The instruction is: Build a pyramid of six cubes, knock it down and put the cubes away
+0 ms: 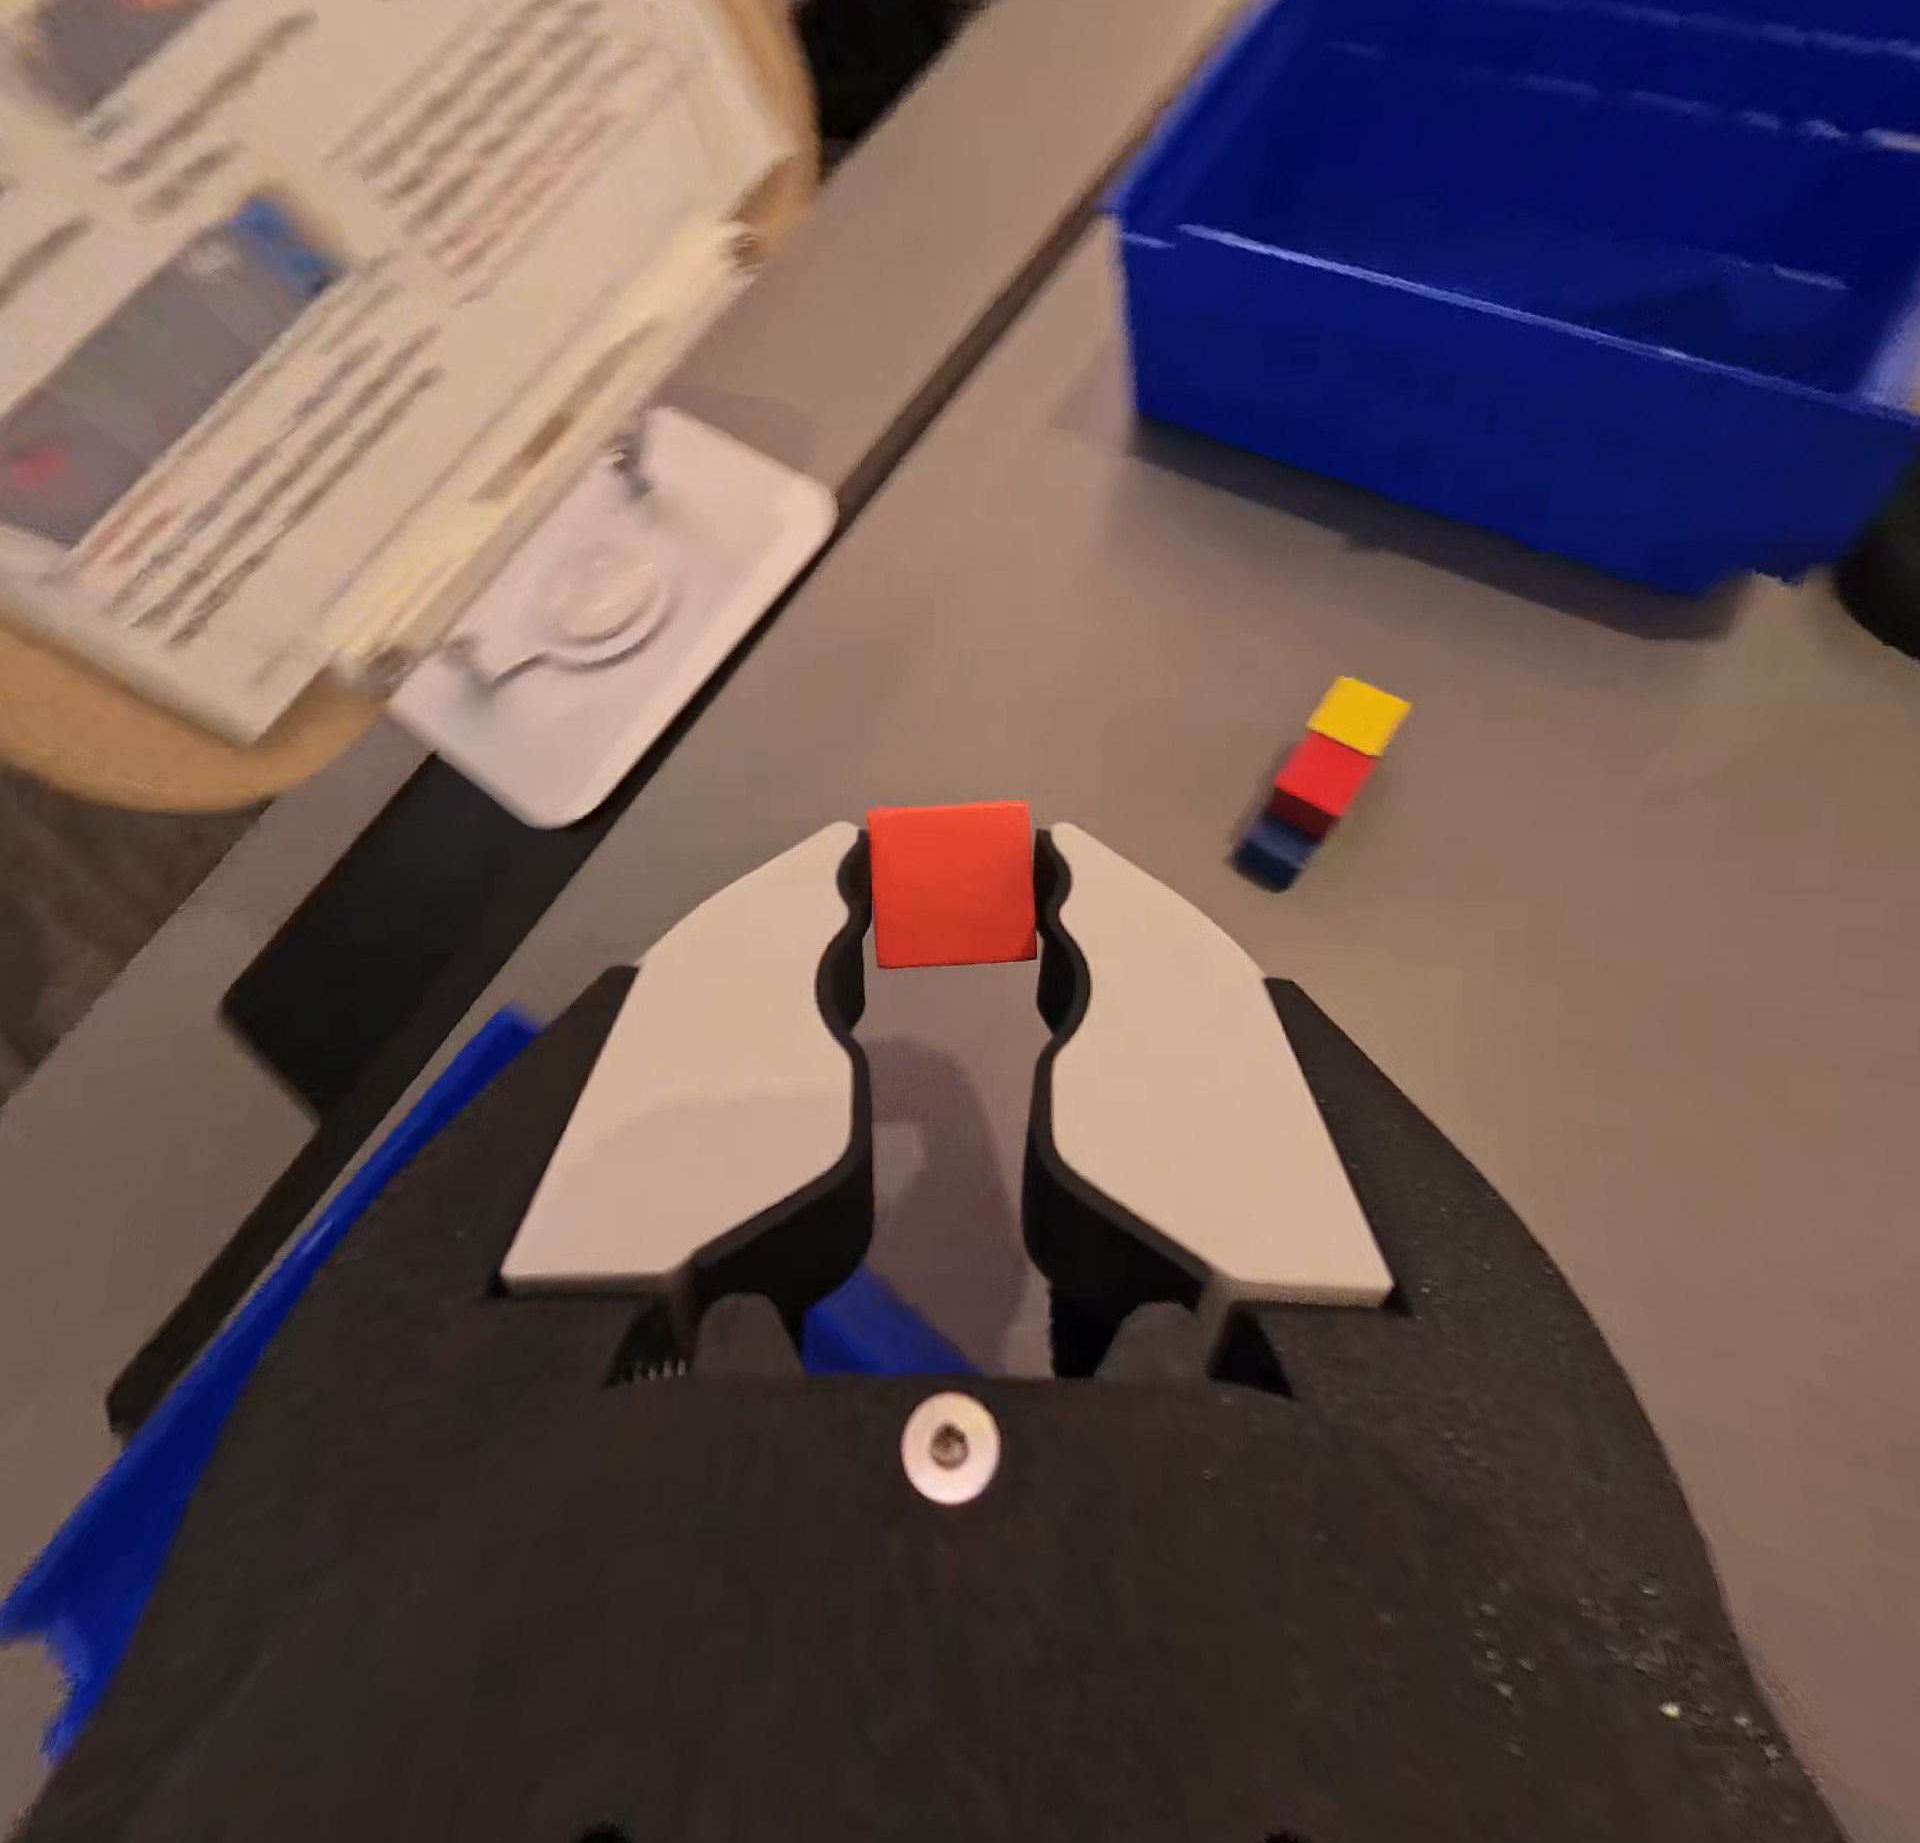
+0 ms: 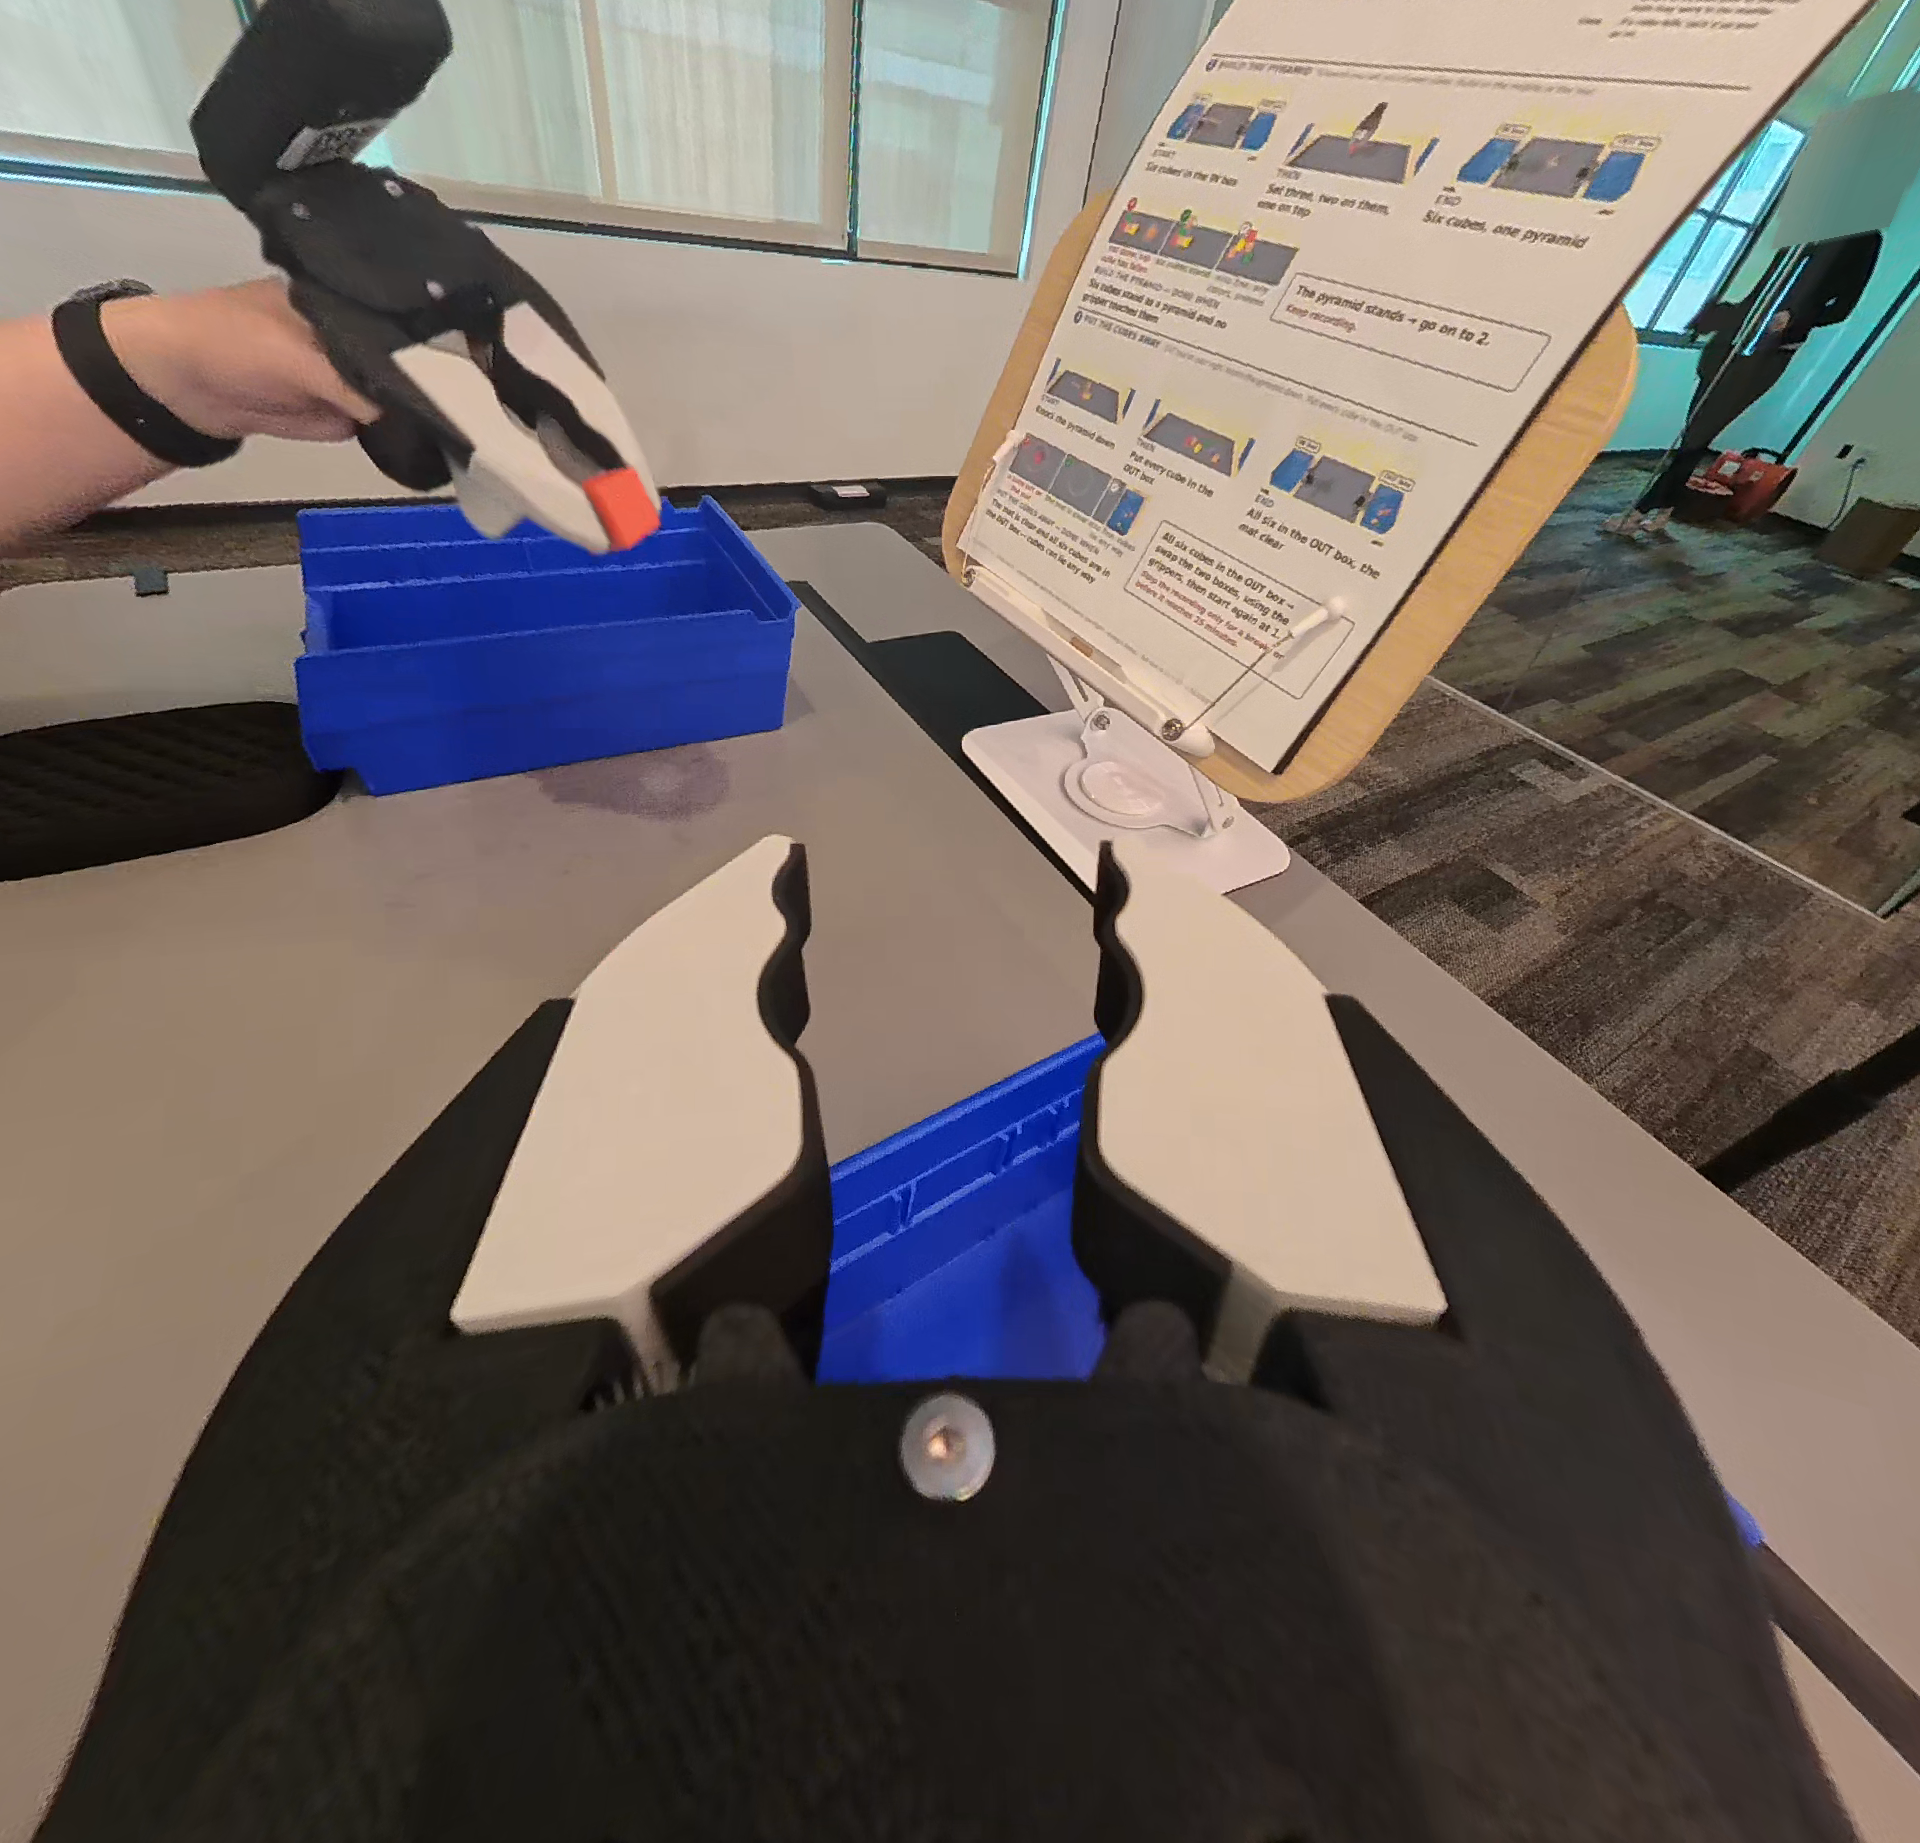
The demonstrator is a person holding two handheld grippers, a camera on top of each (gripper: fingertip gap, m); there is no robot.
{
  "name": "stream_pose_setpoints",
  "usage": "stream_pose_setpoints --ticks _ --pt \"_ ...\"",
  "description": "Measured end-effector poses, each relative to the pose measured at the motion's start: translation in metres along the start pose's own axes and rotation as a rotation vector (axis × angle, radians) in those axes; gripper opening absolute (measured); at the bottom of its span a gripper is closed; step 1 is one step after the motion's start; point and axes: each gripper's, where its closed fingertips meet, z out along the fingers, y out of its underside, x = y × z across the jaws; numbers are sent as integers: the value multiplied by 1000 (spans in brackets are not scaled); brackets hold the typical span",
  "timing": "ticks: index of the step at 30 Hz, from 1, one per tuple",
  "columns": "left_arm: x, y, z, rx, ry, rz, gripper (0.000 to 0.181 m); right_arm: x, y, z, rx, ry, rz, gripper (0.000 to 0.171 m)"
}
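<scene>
My left gripper [image 1: 951, 837] is shut on an orange cube [image 1: 951, 884] and holds it above the grey table. It also shows in the right wrist view [image 2: 613, 515], held by a hand, with the orange cube [image 2: 621, 510] at its tips in front of the far blue box. A yellow cube [image 1: 1359, 715], a red cube [image 1: 1325, 783] and a blue cube [image 1: 1276, 851] stand in a touching row on the table, right of the held cube. My right gripper [image 2: 945, 858] is open and empty, above the near blue box [image 2: 966, 1170].
A blue box [image 1: 1507, 380] with dividers stands at the back right in the left wrist view; another blue box [image 2: 540, 650] stands at the far left in the right wrist view. An instruction board on a white stand [image 2: 1132, 796] sits at the table's edge. A black pad [image 2: 145, 775] lies left. The grippers' ends are close to 30 centimeters from one another.
</scene>
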Motion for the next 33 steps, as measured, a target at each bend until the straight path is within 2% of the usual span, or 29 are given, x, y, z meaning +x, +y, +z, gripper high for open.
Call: stream_pose_setpoints --ticks 6,12,23,33 --pt "81 -13 60 -120 165 254 29 -8 -3 -2 7 -18 -10 53" --pt "116 -3 104 -269 265 377 29 -14 2 -2 -14 -36 -11 53" --pt "137 33 134 -449 400 396 29 -15 2 -2 -28 -57 -25 54" --pt "138 34 145 -453 422 369 29 -13 3 -3 -34 -58 -22 54"
